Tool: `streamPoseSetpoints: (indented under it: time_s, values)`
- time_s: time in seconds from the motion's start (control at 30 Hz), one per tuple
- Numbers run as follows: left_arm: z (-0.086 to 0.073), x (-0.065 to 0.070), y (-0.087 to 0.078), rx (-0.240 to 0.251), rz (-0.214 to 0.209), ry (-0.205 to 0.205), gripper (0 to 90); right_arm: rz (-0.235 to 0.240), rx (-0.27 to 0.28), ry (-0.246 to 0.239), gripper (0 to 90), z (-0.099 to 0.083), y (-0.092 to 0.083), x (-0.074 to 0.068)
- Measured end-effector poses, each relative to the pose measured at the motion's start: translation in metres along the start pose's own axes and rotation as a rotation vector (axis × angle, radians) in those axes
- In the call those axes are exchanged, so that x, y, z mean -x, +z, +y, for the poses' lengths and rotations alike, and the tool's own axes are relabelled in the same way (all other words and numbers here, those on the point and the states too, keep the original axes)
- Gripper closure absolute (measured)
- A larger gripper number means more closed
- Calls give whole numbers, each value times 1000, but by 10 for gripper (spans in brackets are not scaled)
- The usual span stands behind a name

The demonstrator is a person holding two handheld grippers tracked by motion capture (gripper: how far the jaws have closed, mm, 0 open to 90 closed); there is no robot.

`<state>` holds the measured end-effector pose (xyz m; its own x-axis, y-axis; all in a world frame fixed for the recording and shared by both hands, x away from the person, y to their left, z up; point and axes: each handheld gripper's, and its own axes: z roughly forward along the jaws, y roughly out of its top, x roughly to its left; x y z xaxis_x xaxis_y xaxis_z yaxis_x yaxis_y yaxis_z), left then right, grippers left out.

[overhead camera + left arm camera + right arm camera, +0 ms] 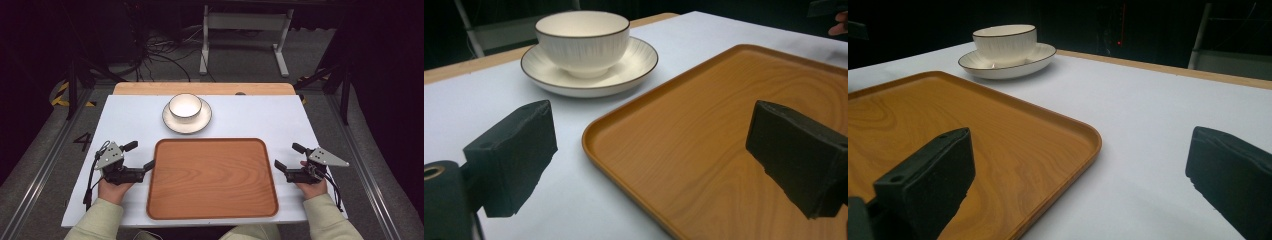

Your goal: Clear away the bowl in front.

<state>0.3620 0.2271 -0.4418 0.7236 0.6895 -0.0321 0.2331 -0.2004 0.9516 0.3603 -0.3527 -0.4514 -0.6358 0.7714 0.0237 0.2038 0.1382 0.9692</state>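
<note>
Nothing is held yet: the left gripper (139, 156) and right gripper (289, 156) are spread wide beside the empty tray (212, 178); the bowl (185, 106) at upper middle is untouched.

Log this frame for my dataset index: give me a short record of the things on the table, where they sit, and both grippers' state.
surface: white table
tray: wooden tray, empty, centre near the person
bowl: white bowl standing on a plate, beyond the tray
left gripper: open, holding nothing, at the tray's left edge
right gripper: open, holding nothing, at the tray's right edge
</note>
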Motion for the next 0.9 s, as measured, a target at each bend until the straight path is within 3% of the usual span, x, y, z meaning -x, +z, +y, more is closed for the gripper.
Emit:
streamPoseSetpoints:
  time_s: [0.47, 0.9]
  values:
    - [23, 3, -9, 29, -29, -21, 74, -5, -7, 3, 2, 0, 0, 0]
    - [33, 1, -11, 45, -26, -31, 70, -6, -8, 5, 2, 0, 1, 0]
